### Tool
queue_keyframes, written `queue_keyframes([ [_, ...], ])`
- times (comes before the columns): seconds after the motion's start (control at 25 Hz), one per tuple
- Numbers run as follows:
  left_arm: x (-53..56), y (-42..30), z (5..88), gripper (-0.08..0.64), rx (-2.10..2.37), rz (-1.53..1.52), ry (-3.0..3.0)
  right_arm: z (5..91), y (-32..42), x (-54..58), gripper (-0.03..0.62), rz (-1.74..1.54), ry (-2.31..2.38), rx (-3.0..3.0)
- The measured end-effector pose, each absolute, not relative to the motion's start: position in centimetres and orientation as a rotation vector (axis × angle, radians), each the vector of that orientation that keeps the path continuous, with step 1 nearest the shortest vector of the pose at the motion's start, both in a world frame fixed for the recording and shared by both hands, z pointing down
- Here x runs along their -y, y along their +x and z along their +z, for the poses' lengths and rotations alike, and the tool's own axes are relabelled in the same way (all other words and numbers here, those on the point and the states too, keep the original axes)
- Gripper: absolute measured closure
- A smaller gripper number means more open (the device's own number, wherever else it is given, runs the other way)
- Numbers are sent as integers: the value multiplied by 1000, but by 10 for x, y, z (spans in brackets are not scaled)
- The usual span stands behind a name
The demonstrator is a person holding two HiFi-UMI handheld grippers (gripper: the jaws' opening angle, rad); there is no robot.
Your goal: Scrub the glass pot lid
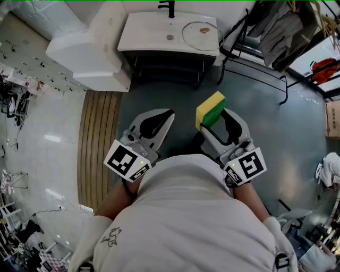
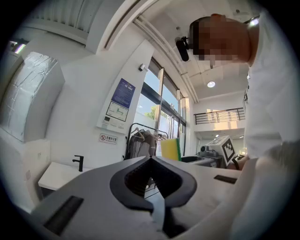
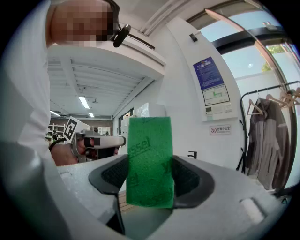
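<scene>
- The left gripper (image 1: 170,113), of white plastic with ribbed black pads, had its jaws pressed fully together with nothing between them.
- The right gripper (image 1: 213,119), just beside it, had its jaws closed on a rectangular sponge (image 1: 210,109) of yellow foam with a rough green scouring layer.
- In the right gripper view the green face stood upright between the pads, and it showed pressed-in letters ending with "ssel".
- Each gripper carried a cube with black and white square markers.
- On the grey floor to the left lay a slatted wooden mat (image 1: 98,143).
- Farther away, well apart from both grippers, the round glass pot lid (image 1: 201,35) with a brownish knob lay flat on the white washbasin (image 1: 149,32), near a black tap (image 1: 169,7).
- On the wall hung a blue poster (image 3: 208,73) and a small sign (image 3: 220,130) with a red prohibition circle, but their print was too small to read.
</scene>
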State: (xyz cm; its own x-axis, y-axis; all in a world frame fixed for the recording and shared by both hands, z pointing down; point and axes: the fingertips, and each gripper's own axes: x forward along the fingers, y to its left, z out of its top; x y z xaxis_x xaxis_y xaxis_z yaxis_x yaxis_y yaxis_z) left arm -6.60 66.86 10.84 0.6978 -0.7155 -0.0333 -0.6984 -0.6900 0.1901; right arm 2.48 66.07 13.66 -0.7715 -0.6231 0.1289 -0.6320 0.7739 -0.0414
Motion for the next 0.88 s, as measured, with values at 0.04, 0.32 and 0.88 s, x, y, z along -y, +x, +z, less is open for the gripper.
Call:
queue_keyframes([
  [0.04,-668,-65,108,561,1151,-157,2744,137,26,-660,304,126,1014,2856],
  [0.32,-657,-55,114,561,1158,-154,2735,144,36,-649,304,138,994,2853],
  [0.88,-571,-14,132,561,1134,-117,2707,159,85,-565,304,199,1051,2835],
])
